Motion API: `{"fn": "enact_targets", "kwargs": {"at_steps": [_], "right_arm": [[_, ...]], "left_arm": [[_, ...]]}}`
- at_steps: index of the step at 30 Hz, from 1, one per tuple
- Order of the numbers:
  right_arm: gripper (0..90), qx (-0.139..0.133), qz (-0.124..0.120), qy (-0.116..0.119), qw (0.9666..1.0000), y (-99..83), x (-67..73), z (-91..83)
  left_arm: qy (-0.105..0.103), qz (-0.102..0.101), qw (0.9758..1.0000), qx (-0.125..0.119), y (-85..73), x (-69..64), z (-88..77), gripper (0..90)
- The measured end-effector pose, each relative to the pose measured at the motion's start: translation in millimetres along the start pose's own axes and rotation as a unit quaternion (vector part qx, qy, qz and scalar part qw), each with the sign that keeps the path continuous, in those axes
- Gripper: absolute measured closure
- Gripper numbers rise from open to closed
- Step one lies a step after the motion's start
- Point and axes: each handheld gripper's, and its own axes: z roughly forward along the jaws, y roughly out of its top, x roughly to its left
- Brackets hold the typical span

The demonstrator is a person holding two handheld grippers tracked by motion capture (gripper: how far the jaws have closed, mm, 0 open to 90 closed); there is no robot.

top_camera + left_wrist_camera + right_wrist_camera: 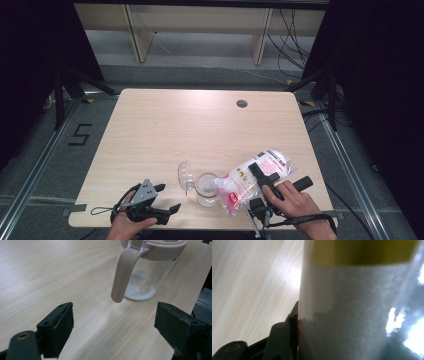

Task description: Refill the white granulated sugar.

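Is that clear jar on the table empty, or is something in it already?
Not empty: the clear jar holds a thin layer of white powder at its bottom, far from full.

A light wooden table (165, 125) with a round cable hole (242, 103) stands on grey floor (35, 165). Black curtains (30, 45) flank it; pale shelving (200, 25) stands behind, cables (295, 30) hanging beside.

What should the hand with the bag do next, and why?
Probably tip the bag a little more, so more white grains slide out. The right gripper holds the bag tilted with its mouth over the open clear jar, which has only a thin layer at the bottom. The left gripper waits open beside it.
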Motion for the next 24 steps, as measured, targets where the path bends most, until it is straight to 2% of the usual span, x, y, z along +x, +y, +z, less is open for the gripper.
{"fn": "enact_targets", "kwargs": {"at_steps": [1,3,4,5,6,7,8,11,12,14,19,22,24], "right_arm": [[52.0,-0.001,0.000,0.001,1.0000,-0.1,0.0,-0.1],[52.0,0.009,0.022,0.005,0.9997,-0.6,3.8,-1.4],[52.0,0.009,0.022,0.005,0.9997,-0.6,3.8,-1.4],[52.0,0.006,0.011,0.004,0.9999,-0.6,2.2,-0.9],[52.0,-0.004,0.013,0.001,0.9999,-0.1,2.1,0.4],[52.0,0.002,0.025,0.003,0.9997,-0.3,4.1,-0.3],[52.1,0.003,0.026,0.003,0.9997,-0.5,4.1,-0.3],[52.1,0.004,0.025,0.002,0.9997,-0.8,4.4,-0.2],[52.1,-0.001,0.017,0.000,0.9999,-0.9,3.3,0.5],[52.2,0.000,0.014,0.000,0.9999,-0.9,3.1,0.4],[52.2,0.002,0.014,-0.001,0.9999,-0.7,3.3,0.0],[52.3,0.008,0.024,0.001,0.9997,-0.7,4.9,-0.6],[52.3,0.005,-0.004,0.001,1.0000,-1.2,1.3,-0.3]], "left_arm": [[0.000,0.001,1.0000,0.000,-0.1,-0.1,0.1,15.4],[0.000,0.004,1.0000,0.001,0.2,0.1,0.2,15.3],[0.000,0.003,1.0000,0.001,0.2,0.0,0.2,15.3],[0.000,0.004,1.0000,0.001,0.2,0.1,0.2,15.4],[0.000,0.004,1.0000,0.001,0.1,0.1,0.2,15.4],[0.000,0.003,1.0000,0.000,0.0,0.0,0.1,15.4],[0.000,0.002,1.0000,0.001,-0.1,0.0,0.0,15.4],[0.000,0.003,1.0000,0.000,0.0,0.3,0.3,15.4],[0.000,0.002,1.0000,0.000,0.0,-0.1,0.0,15.4],[0.003,0.005,1.0000,0.001,0.4,-0.1,-0.6,15.4],[0.000,0.003,1.0000,0.000,0.1,0.1,0.0,15.4],[0.000,0.001,1.0000,0.000,0.0,-0.1,0.1,15.4],[0.000,0.001,1.0000,0.000,0.0,0.0,0.1,15.4]]}}
